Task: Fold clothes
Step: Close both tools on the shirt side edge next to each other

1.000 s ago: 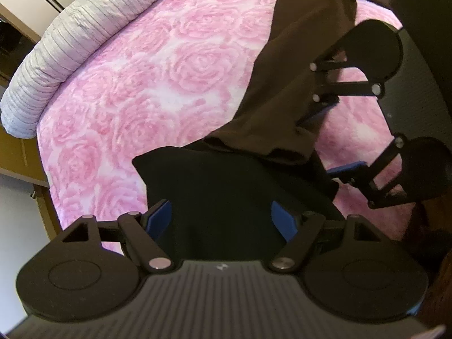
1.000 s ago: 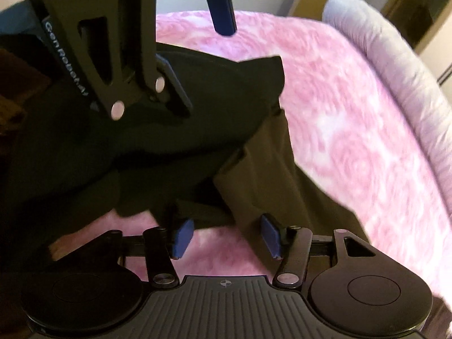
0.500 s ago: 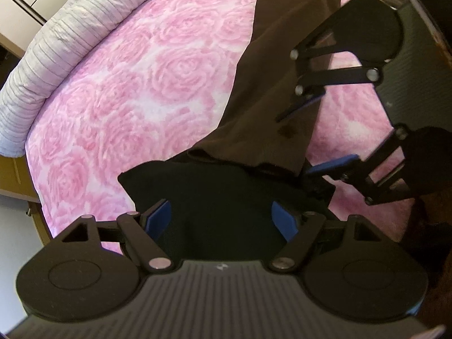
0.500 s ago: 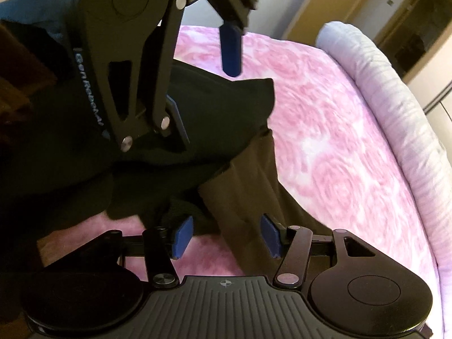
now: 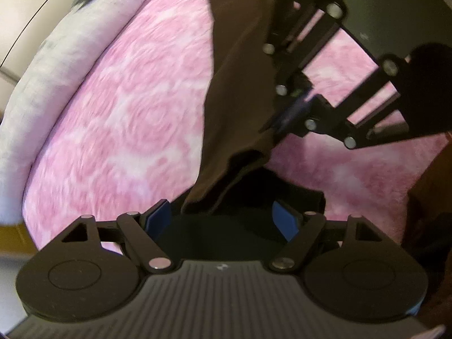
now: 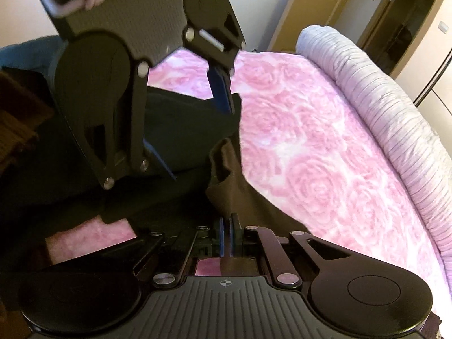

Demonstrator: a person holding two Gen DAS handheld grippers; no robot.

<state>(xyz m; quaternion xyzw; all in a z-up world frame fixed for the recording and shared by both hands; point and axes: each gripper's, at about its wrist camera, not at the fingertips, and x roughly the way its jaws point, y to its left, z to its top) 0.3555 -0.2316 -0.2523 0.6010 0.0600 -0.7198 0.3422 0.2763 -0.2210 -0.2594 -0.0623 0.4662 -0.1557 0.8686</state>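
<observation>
A brown garment [image 5: 237,79] lies stretched across the pink rose bedspread [image 5: 121,107], and its near end overlaps a black garment [image 5: 254,197]. My right gripper [image 6: 226,237] is shut on the edge of the brown garment [image 6: 234,186]; in the left wrist view it [image 5: 291,115] pinches that edge. My left gripper [image 5: 221,220] is open, its blue pads either side of the black garment and the brown end. In the right wrist view it [image 6: 195,130] hangs open over the black garment [image 6: 180,130].
A grey ribbed bolster [image 6: 395,130] runs along the far edge of the bed [image 6: 310,155]. Wooden doors and cupboards [image 6: 381,14] stand behind it. A dark teal cloth [image 6: 28,53] lies at the left edge.
My right gripper has closed on the brown garment's edge; it was open before. My left gripper has moved forward over the black garment and stays open.
</observation>
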